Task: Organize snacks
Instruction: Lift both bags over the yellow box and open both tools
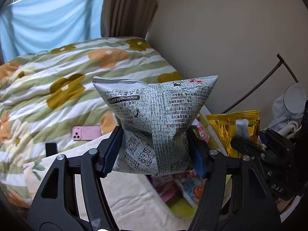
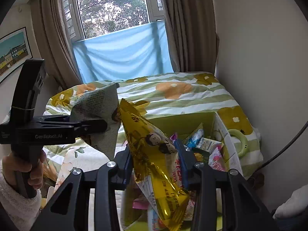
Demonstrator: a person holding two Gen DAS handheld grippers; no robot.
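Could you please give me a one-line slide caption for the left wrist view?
Left gripper clamps a grey snack bag above the bed; right gripper holds a gold bag alongside.

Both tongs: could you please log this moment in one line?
left tongs: shut on grey-green packet | right tongs: shut on gold packet | above snack box

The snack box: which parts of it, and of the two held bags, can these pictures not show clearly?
- Box, left wrist view: mostly hidden behind the grey bag and left claw.
- Box bottom, right wrist view: covered by the yellow bag and loose snacks.
- Grey bag front: faces away in both views.
- Yellow bag lower end: cut off by the frame's edge.
- Snack labels in the box: too small to read.
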